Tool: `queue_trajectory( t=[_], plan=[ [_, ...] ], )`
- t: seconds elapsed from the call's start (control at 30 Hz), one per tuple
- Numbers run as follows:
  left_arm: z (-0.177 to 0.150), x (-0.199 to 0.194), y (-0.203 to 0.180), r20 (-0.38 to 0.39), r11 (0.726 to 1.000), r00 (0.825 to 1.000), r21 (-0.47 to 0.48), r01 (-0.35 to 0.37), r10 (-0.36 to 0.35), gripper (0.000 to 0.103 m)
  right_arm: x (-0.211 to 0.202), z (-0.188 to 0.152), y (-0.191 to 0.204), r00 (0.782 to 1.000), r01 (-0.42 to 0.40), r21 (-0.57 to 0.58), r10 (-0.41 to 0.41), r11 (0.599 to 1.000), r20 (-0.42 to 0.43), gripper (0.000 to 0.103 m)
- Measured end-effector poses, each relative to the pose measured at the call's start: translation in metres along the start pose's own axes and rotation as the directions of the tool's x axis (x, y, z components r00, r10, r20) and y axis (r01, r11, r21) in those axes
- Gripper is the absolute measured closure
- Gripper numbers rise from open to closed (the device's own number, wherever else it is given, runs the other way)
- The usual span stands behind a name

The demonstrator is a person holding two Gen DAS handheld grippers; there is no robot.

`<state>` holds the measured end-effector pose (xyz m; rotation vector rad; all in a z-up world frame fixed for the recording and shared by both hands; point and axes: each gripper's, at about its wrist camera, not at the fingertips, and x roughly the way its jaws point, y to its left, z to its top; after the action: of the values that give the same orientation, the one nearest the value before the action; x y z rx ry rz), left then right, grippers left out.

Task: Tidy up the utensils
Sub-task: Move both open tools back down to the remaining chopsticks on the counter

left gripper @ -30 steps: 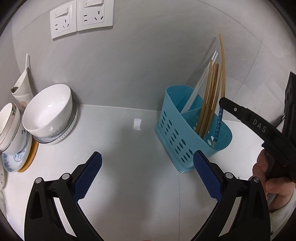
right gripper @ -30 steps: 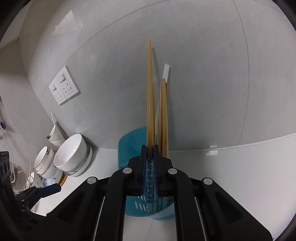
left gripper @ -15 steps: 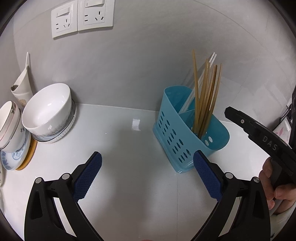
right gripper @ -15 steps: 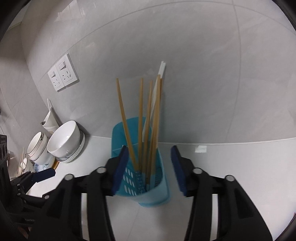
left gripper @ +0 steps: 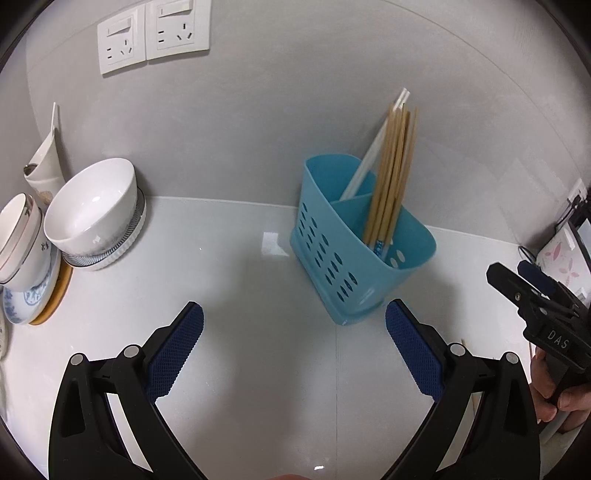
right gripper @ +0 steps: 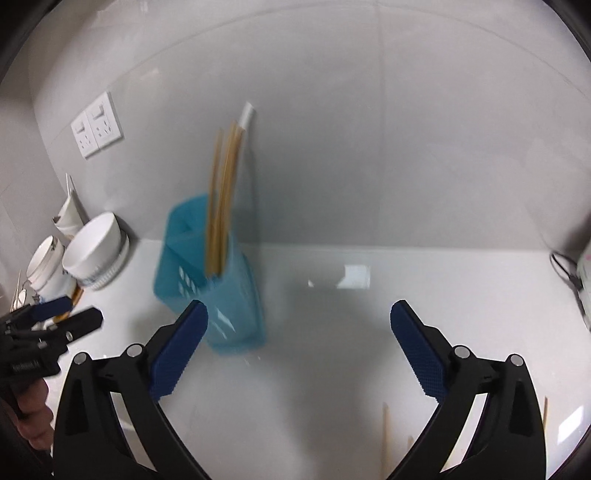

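Note:
A blue perforated utensil holder stands on the white counter near the wall; it also shows, blurred, in the right wrist view. Several bamboo chopsticks and a white pair lean inside it. My left gripper is open and empty, just in front of the holder. My right gripper is open and empty, to the right of the holder; it shows at the right edge of the left wrist view. More bamboo chopsticks lie on the counter below the right gripper.
A white bowl on a ribbed plate, stacked cups and a patterned plate stand at the left. Wall sockets are above. A cable and a pink-patterned object sit at the far right.
My right gripper opened and let a chopstick drop into the holder, then pulled back to the right and lower. The chopsticks settled together. The left gripper stayed open and hardly moved.

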<state>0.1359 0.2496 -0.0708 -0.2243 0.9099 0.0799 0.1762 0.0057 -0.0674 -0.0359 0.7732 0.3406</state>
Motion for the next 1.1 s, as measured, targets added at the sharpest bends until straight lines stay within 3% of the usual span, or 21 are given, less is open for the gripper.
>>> queue_trajectory(
  t=[0.3, 0.53, 0.83, 1.1],
  plan=[
    [-0.025, -0.008, -0.027, -0.031, 0.999, 0.999, 0.033, 0.02, -0.019, 0.006, -0.024, -0.042, -0.043, 0.992, 0.103, 0.023, -0.101, 0.994, -0.071, 0.008],
    [-0.043, 0.001, -0.05, -0.089, 0.995, 0.994, 0.07, 0.072, -0.066, 0.006, -0.036, -0.081, -0.081, 0.973, 0.191, 0.085, -0.177, 0.978, -0.147, 0.008],
    [-0.063, 0.017, -0.087, -0.153, 0.981, 0.98, 0.128, 0.147, -0.127, 0.006, -0.045, -0.129, -0.108, 0.928, 0.302, 0.125, -0.261, 0.945, -0.267, 0.011],
    [-0.09, 0.038, -0.121, -0.265, 0.969, 0.953, 0.155, 0.191, -0.146, 0.006, -0.035, -0.161, -0.121, 0.876, 0.348, 0.129, -0.272, 0.929, -0.399, 0.029]
  ],
)
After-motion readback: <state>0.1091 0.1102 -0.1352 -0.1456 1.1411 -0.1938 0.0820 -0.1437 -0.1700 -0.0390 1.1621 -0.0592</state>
